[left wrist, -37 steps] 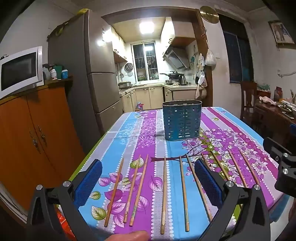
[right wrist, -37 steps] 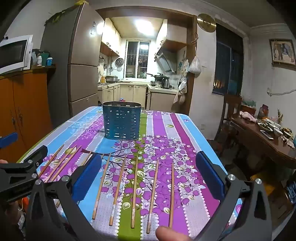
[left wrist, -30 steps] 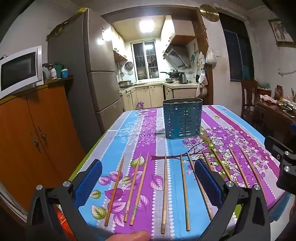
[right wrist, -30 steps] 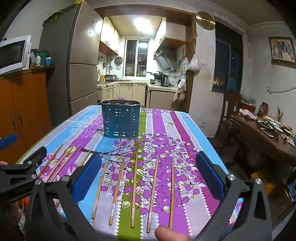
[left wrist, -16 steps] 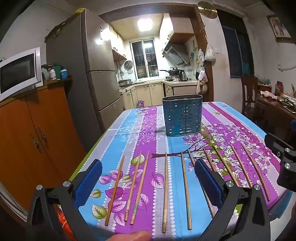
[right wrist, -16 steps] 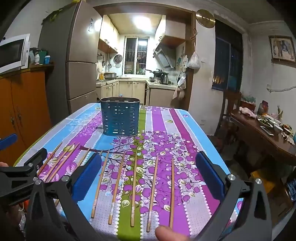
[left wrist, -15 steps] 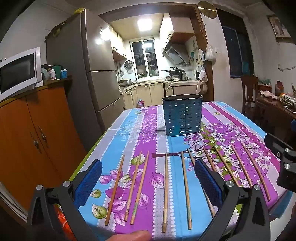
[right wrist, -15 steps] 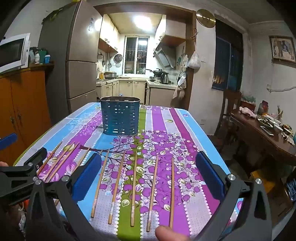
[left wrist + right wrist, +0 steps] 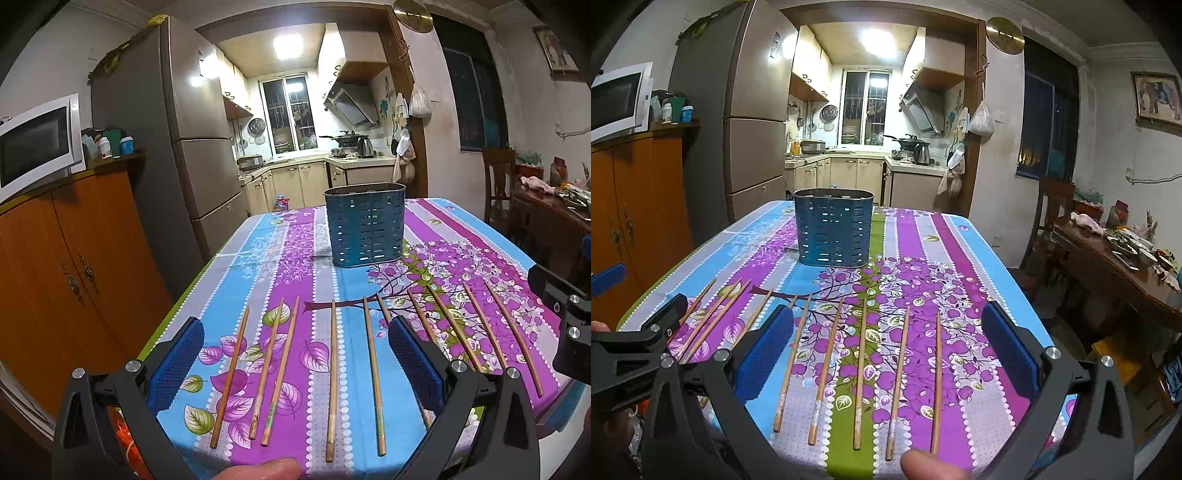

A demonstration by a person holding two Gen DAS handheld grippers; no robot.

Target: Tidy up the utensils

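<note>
Left wrist view shows the left tongs [image 9: 295,363] spread wide and empty, above the near edge of the surface [image 9: 461,236], with five chopsticks [image 9: 331,373] lying between the blue pads and more running off to the right. Right wrist view shows the right tongs [image 9: 886,350] equally wide and empty over five other chopsticks [image 9: 860,373]. The holder [image 9: 365,226] stands upright further back, well apart from all the sticks, and appears empty.

Nothing is gripped yet, so the risks lie in the pick. The sticks are thin, round and flat on a slick cloth: pads closing from the sides may roll one away or pinch the cloth instead. Two on the left lie nearly touching, so a grab there could take both or flick the neighbour. Near ends sit close to the edge, and a nudge could send one to the floor. The two tongs work side by side and might collide. A stick gripped far off centre may swing and miss the holder's mouth, or tip the light holder.
</note>
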